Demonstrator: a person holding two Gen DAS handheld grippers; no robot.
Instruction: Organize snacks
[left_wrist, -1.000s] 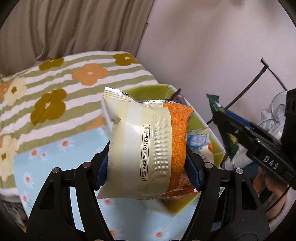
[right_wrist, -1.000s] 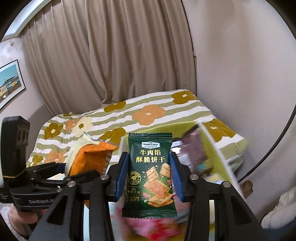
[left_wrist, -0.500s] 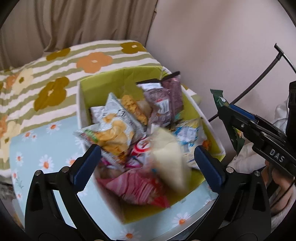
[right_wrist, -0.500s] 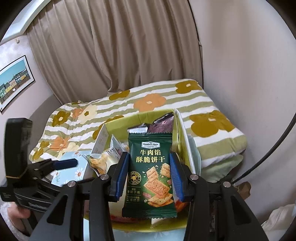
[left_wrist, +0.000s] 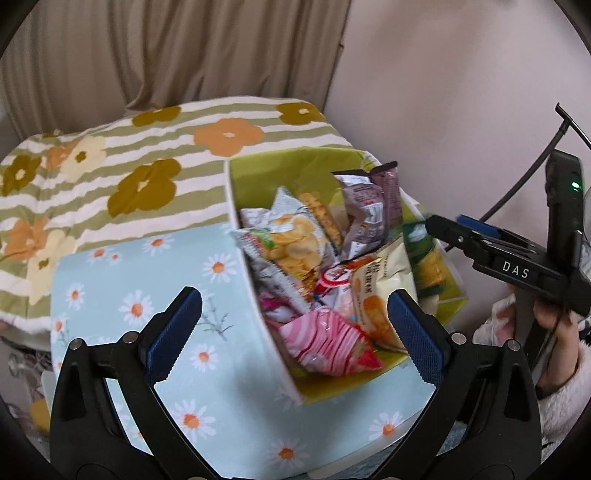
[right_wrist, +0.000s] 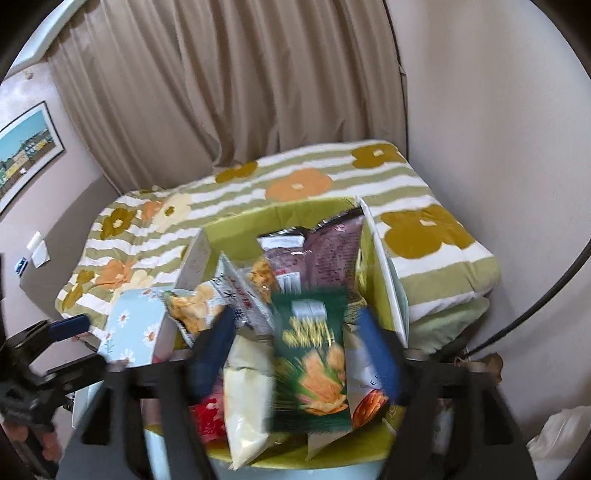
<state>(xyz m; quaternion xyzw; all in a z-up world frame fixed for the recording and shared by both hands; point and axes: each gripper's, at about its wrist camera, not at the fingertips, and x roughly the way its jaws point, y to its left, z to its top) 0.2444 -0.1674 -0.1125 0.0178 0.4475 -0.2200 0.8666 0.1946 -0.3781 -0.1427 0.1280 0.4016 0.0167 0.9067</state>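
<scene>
We are looking at a beige curtain (right_wrist: 229, 92) hanging in heavy folds across the back of the room. A plain pale wall (right_wrist: 498, 110) is meeting it on the right. On the left wall a framed picture (right_wrist: 26, 147) of coloured houses is hanging, with a white switch plate (right_wrist: 38, 249) below it. A bed is lying under a striped green-and-white cover (left_wrist: 110, 177) printed with big orange and olive flowers. Soft daylight is filling the space.

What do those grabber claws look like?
Both are black with blue ribbed pads. The left gripper has silver screws on its two fingers. The right gripper says DAS in white, shows a small green light, trails a black cable, and is held from a fluffy white sleeve.
</scene>
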